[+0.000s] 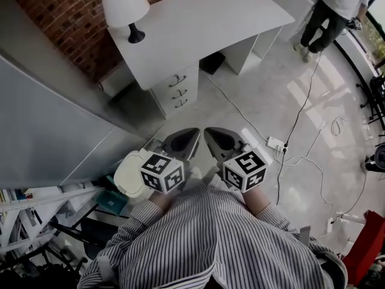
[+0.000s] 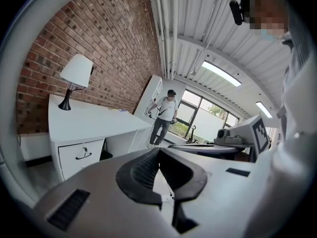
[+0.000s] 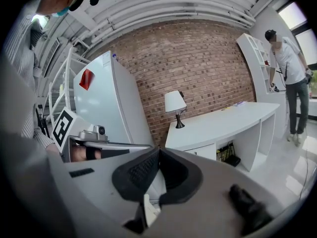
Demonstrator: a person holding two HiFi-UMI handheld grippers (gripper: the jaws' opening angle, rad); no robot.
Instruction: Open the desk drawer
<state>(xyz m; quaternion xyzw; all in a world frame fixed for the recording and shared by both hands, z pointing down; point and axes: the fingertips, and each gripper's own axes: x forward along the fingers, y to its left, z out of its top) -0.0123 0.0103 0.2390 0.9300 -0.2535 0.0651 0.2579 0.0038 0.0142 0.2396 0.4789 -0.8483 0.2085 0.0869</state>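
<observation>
Shelving fills the lower left corner of the head view, below a tall grey cabinet. Further right, a white table lamp stands on the left end of a white desk set against a brick wall. Under that end of the desk sits a stack of three drawers, and the top desk drawer is shut flush with the two below it. Nearer the camera, well apart from the drawers, the left gripper is held over the floor with its jaws pressed together and nothing between them. Just beside it, the right gripper points the same way, its jaws likewise pressed together and empty. Striped sleeves reach up to both. To the right, a white power strip lies on the pale floor with cables trailing away. At the upper right, beyond the desk's far end, a person stands.
</observation>
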